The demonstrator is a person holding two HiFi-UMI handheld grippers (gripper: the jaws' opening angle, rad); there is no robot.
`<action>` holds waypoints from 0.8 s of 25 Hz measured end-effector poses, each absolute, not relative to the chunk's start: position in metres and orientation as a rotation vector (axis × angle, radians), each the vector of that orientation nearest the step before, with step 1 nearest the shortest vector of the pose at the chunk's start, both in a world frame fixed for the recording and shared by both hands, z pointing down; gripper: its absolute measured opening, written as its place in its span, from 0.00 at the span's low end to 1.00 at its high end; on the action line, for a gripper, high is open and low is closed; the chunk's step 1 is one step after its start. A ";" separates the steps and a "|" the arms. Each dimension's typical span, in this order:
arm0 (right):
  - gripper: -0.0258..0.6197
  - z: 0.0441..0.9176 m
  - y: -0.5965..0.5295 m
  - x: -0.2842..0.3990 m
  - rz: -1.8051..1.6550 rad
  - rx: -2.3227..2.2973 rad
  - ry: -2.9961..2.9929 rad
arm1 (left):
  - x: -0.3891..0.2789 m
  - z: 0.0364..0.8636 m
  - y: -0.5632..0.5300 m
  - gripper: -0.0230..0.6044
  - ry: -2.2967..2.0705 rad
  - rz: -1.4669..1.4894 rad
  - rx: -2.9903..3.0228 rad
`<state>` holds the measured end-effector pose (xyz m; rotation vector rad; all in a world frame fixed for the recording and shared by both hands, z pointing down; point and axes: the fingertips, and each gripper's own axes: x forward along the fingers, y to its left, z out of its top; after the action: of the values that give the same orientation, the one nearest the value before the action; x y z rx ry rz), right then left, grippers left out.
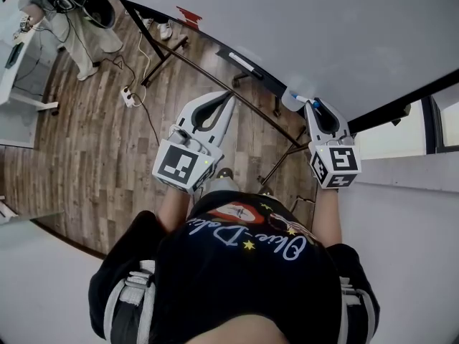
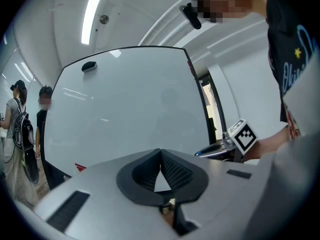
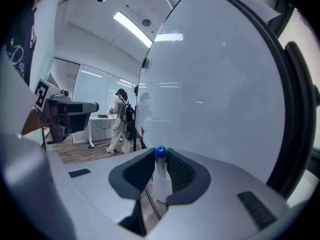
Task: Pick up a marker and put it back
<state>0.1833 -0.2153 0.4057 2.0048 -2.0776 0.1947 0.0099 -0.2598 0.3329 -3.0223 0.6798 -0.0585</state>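
Wood plank floor, large whiteboard, ceiling strip light, white desk

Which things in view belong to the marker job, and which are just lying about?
Job: marker, clamped in the right gripper; whiteboard.
Lying about: power strip on the floor; red piece at the board's edge.

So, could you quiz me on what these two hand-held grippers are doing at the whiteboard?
1. True or false: the right hand-held gripper is shut on a marker.
2. The marker's cap is: A red, B blue, C green.
3. Fill in: the left hand-held gripper holds ____.
Key: 1 true; 2 B; 3 nothing, its jaws are together and empty.
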 end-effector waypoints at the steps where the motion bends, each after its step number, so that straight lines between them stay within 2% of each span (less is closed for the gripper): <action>1: 0.15 0.407 -0.216 0.184 0.199 2.001 -2.076 | 0.010 0.333 -0.260 0.04 0.680 -0.059 -3.021; 20: 0.15 0.432 -0.224 0.186 0.258 1.965 -2.044 | 0.008 0.336 -0.260 0.04 0.686 -0.066 -3.024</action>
<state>0.1857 -0.2242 0.4319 1.9646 -2.0439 0.2577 0.0077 -0.2603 0.3356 -3.0236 0.6855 -0.0658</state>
